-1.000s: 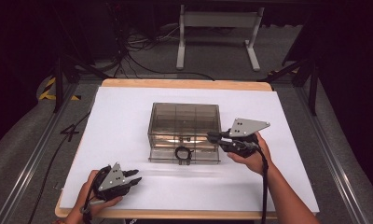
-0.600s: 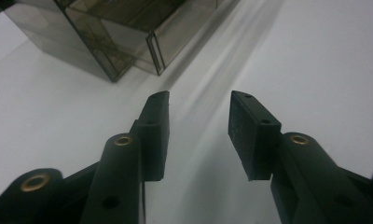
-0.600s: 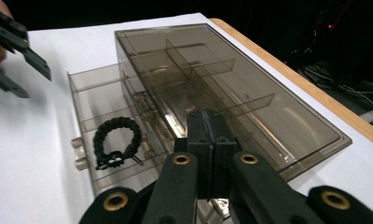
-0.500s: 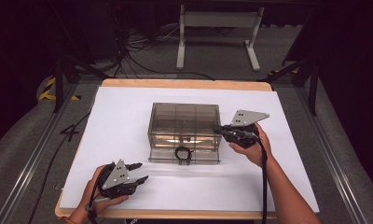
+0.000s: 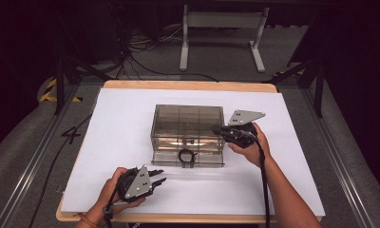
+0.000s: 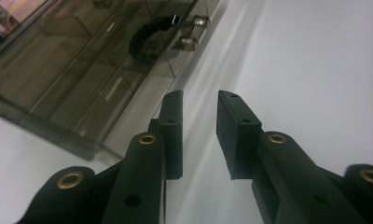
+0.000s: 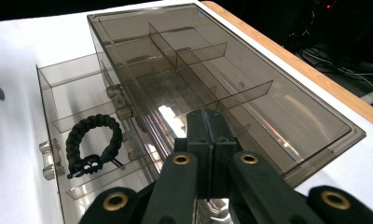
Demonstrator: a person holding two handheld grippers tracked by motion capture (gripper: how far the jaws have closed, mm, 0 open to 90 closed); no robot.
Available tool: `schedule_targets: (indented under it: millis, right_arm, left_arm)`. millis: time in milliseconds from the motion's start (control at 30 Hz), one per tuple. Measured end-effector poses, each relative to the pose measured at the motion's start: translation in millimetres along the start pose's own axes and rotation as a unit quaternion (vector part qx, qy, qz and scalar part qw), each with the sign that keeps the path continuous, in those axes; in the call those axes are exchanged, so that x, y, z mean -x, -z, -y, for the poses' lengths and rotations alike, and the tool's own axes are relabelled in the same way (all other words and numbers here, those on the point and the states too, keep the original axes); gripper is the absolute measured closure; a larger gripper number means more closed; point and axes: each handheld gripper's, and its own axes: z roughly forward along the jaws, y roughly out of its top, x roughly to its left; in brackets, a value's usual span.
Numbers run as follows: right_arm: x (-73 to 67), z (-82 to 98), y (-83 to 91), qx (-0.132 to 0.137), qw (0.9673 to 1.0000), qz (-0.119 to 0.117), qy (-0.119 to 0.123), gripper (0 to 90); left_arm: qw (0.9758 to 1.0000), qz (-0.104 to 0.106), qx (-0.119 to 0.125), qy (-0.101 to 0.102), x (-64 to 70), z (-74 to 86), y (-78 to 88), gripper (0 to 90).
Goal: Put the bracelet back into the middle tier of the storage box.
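A smoky clear plastic box [image 5: 188, 122] with inner dividers stands mid-table. Its front drawer [image 5: 188, 159] is pulled out and holds a black braided bracelet [image 5: 186, 155]. My right gripper [image 5: 216, 129] is shut, with nothing in it, its tips on the lid at the box's right end [image 7: 207, 114]. The right gripper view shows the bracelet [image 7: 89, 144] lying in the drawer [image 7: 58, 88]. My left gripper [image 5: 162, 176] hovers low in front of the drawer's left end. Its jaws have just been closing and stand a little apart [image 6: 199, 100] with nothing between them; the bracelet [image 6: 149, 35] lies beyond.
The white table sheet [image 5: 131, 118] has a wooden rim [image 5: 188, 85] at the far edge. Two small knobs [image 6: 190, 32] stick out of the drawer front. A metal stand [image 5: 221, 28] and cables [image 5: 131, 52] lie on the floor behind.
My left gripper has moved right, toward the drawer front, and turned its jaws to point at it. The right gripper has shifted slightly farther back along the box's right end.
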Motion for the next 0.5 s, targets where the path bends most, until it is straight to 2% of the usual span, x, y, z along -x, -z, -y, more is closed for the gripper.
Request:
schedule_targets:
  millis: [100, 333, 500]
  right_arm:
    - [0.6, 0.9, -3.2, -0.001, 1.0000, -0.004, -0.007, 90.0]
    - [0.1, 1.1, -6.0, -0.004, 0.9999, -0.009, -0.009, 90.0]
    - [-0.9, 0.6, -5.1, -0.009, 0.9999, -0.007, -0.005, 90.0]
  left_arm:
    - [0.9999, -0.004, 0.002, -0.009, 1.3, -8.2, -8.6, 72.1]
    - [0.9990, -0.013, -0.001, -0.043, 10.8, -21.3, -30.0, 74.9]
    - [0.9984, -0.022, -0.009, -0.052, 12.7, -25.4, -40.0, 74.5]
